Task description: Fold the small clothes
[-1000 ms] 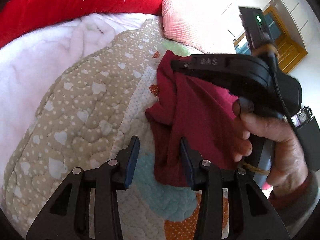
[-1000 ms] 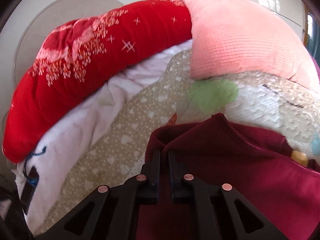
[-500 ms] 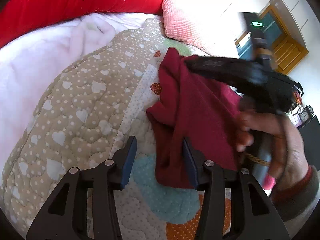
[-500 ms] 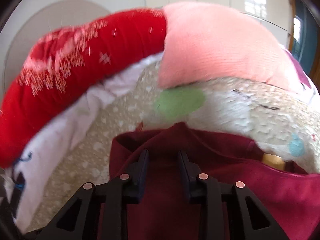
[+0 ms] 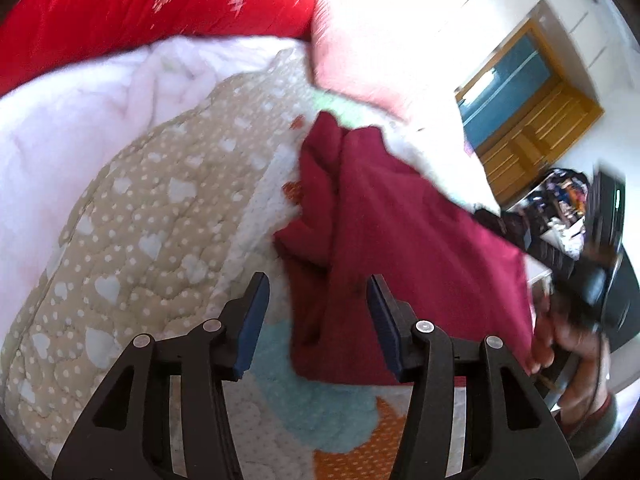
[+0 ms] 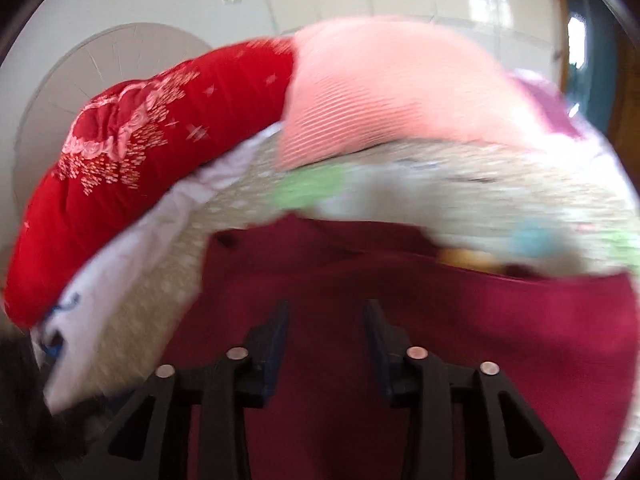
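A: Where is the garment lying right now?

B: The dark red garment (image 5: 384,248) is lying on the patterned quilt (image 5: 160,216) that is covering the bed, bunched into folds along its left side. Its far end is reaching toward the pink pillow (image 5: 352,68) at the head of the bed.

A: And the left tool?

B: The left tool (image 5: 318,322) is hovering with its fingers spread wide. The garment's near edge is sitting in the gap between them, but neither pad is touching it as far as I can tell.

A: What is the right tool doing?

B: The right tool (image 6: 325,338) is also standing spread apart, hanging just above the red cloth (image 6: 400,320) and gripping nothing. In the left view, the right hand (image 5: 560,332) is showing blurred beside the garment's right edge.

A: Anything else on the bed?

B: A red embroidered blanket (image 6: 132,160) is lying rolled along the head of the bed next to the pink pillow, with a white fleece (image 5: 80,128) spreading below it beside the quilt.
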Demonstrator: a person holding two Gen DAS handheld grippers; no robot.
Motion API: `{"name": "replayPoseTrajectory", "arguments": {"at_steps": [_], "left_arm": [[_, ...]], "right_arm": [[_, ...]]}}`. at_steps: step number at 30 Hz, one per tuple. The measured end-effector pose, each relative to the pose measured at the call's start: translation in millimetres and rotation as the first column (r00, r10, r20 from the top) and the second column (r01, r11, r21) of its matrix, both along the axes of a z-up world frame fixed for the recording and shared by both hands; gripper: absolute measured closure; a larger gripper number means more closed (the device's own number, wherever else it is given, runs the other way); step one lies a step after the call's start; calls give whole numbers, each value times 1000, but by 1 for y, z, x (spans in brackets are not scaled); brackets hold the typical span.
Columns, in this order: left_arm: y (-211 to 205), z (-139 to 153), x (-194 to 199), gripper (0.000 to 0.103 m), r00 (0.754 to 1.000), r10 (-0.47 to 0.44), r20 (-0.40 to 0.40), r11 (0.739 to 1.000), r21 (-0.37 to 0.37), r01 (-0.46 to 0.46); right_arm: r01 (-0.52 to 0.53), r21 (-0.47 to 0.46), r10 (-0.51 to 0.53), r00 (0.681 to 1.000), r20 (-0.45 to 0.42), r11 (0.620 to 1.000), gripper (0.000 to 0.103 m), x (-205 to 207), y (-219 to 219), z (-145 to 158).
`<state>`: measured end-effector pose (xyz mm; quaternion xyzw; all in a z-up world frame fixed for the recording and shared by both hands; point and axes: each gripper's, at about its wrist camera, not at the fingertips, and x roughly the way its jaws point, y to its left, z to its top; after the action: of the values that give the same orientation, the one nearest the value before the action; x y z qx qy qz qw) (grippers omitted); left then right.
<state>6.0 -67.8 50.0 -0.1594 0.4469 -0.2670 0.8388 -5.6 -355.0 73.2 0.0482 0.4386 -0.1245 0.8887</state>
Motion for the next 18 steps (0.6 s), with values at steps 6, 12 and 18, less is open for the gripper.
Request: {"name": "replayPoseTrajectory", "arguments": {"at_steps": [6,12,18], "left_arm": [[-24,13,-9,49,992,-74,99,997,9,74],[-47,14,-10,42,984,-89,156,991,115,71],[-51,25,-20,41,957,-77,280,980,197,21]], "right_arm": [[210,-127,-210,978,14,969,62,-71,-80,21],[353,-31,-355,932,-68,935,62,-81,-150,-18],[350,3,-350,936,-28,937,62,-89,-146,-8]]}}
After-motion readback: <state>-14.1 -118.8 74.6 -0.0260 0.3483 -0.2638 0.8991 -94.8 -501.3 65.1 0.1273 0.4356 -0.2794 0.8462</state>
